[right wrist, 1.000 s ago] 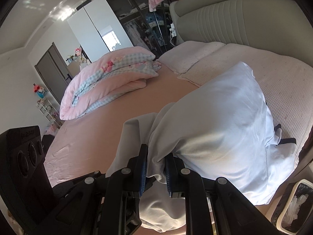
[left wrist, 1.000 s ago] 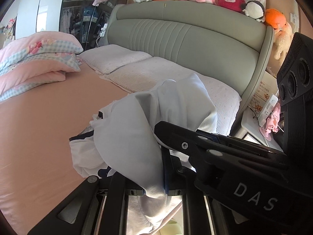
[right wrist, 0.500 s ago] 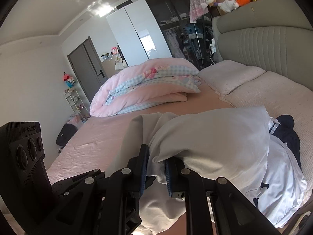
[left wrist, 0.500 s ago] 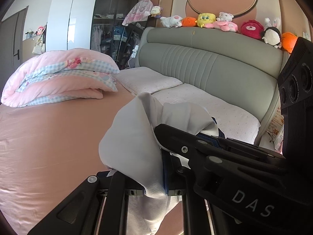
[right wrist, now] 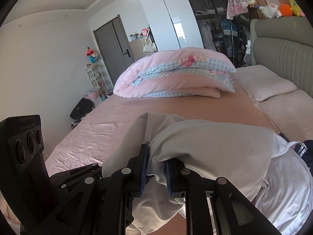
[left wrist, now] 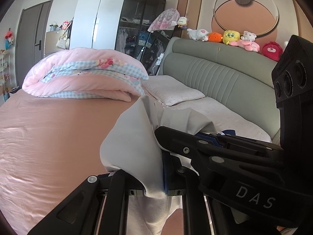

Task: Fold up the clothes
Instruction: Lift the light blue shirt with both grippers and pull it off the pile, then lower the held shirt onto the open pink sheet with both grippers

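Note:
A light grey garment (left wrist: 133, 146) hangs bunched above the pink bed sheet (left wrist: 49, 137), held at two spots close together. My left gripper (left wrist: 154, 186) is shut on one fold of it, and the cloth drapes down between and over its fingers. My right gripper (right wrist: 155, 168) is shut on another fold of the same grey garment (right wrist: 215, 146), its blue pads (right wrist: 143, 168) pressing the fabric. In the left wrist view the right tool's black body (left wrist: 244, 176) crosses in from the right, just over the cloth. The lower part of the garment is hidden beneath the fingers.
A white garment (right wrist: 283, 186) with a navy piece (right wrist: 305, 148) lies crumpled at the right. A folded pink checked quilt (left wrist: 86, 74) sits far across the bed. Two pillows (left wrist: 172, 90) lie against the grey-green headboard (left wrist: 215, 74), which carries plush toys (left wrist: 230, 37). A wardrobe and door stand behind.
Both grippers have risen and swung left with the grey garment, lifting it off the white and navy pile. The views now face the quilt and wardrobe instead of the headboard.

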{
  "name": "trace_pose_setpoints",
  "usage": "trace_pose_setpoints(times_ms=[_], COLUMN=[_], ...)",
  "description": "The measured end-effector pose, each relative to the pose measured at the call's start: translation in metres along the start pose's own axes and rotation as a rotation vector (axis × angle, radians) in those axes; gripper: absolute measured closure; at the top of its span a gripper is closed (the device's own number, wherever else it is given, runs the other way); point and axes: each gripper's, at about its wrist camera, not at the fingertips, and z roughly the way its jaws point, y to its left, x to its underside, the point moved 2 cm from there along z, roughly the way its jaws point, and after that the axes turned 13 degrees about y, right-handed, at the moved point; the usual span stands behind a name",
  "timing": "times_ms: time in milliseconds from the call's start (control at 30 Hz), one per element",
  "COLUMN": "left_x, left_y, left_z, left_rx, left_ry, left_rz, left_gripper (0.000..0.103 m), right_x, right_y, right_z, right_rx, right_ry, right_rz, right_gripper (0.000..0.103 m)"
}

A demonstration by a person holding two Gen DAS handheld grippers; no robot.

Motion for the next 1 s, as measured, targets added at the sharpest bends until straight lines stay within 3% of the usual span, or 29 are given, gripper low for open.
trace_pose_setpoints(times_ms=[233,367,567,700,1000], left_x=[0.0,0.007,0.013,0.023,0.061], left_y=[0.046,0.069,0.098,0.109,0.119], left_z=[-0.021,-0.034,-0.042,-0.034,0.003], left_rx=[-0.08,-0.137,-0.178,-0.183,-0.23], left_ry=[-0.042,-0.06,-0.051,-0.024,0.122], left_rz=[-0.076,-0.095,-0.15,-0.166,-0.13], left_gripper=[0.093,0.093,0.093,0.093,0.093], right_x=[-0.024,-0.028,-0.032,-0.027,0.004], right_y=[0.049,0.075,0.102,0.108,0.093], right_z=[0.028,0.044,0.068,0.083,0.134], right_rx=[-0.055,-0.126,-0.166,-0.182,-0.214], right_ry=[0.042,0.062,0.079,0.095,0.242], right_rz=[-0.131,-0.17,-0.203,-0.209,-0.156], right_gripper=[0.087,0.087,0.087,0.087,0.086])
